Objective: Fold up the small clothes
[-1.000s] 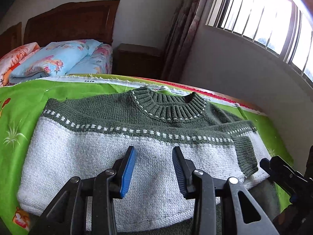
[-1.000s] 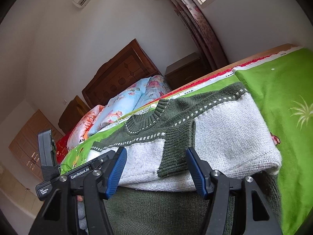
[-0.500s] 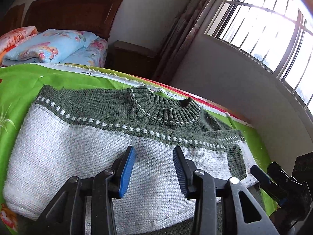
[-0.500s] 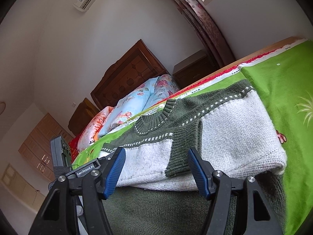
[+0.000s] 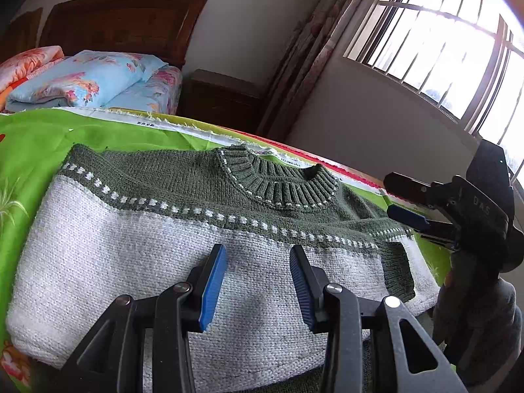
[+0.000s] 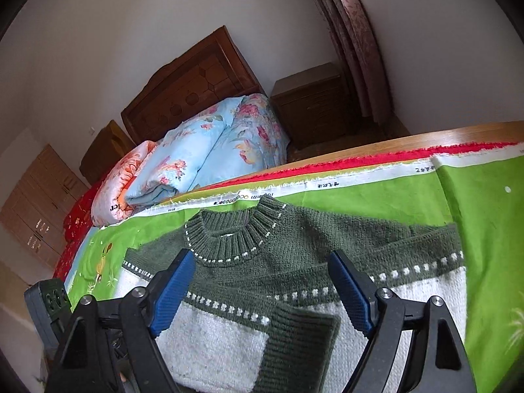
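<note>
A chunky knit sweater, olive ribbed collar over a cream body, lies flat on a green cloth-covered counter. Both blue-padded tongs, left and right, hover released above it.

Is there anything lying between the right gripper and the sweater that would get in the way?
Nothing visible. The right gripper hangs with its jaws open and empty directly over the sweater, near the folded-in sleeve cuff, with only air between them.
</note>
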The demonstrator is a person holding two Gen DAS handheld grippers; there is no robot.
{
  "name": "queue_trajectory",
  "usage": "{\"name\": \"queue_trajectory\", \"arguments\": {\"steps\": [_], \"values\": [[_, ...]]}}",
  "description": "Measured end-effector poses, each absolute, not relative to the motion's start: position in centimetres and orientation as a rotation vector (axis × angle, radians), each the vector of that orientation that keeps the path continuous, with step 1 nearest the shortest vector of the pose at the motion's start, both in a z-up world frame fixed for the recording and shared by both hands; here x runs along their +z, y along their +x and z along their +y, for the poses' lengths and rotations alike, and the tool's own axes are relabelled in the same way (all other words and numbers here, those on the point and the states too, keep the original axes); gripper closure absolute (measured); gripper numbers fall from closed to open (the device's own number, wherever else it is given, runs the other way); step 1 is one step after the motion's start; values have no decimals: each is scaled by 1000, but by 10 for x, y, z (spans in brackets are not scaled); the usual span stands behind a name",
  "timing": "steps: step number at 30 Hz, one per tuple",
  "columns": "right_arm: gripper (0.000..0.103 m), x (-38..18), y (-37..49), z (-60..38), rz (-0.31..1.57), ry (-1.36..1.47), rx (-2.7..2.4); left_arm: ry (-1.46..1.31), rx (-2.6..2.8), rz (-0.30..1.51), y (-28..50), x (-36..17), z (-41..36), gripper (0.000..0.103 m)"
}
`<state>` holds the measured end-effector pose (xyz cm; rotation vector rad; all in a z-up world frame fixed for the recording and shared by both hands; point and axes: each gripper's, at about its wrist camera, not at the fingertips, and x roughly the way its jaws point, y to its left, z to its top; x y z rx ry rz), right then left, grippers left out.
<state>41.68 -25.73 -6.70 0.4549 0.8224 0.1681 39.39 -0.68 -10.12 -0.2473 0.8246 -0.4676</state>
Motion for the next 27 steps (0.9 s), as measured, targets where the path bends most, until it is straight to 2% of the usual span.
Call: {"name": "queue_trajectory", "arguments": {"steps": [3,9,18,27], "values": [[0,-96,448,-264,971,431,144,-251,-469,825,394,-101,-6,62],[0,-91,459,-300,946,566,119,-251,-466,825,395,-102,-7,62],[0,-96,469,-265,952,420,209,-246,-462,822,394,-101,-8,62],[0,-84,466,-277,916,513,218,-250,-462,822,395,-102,-8,62]]}}
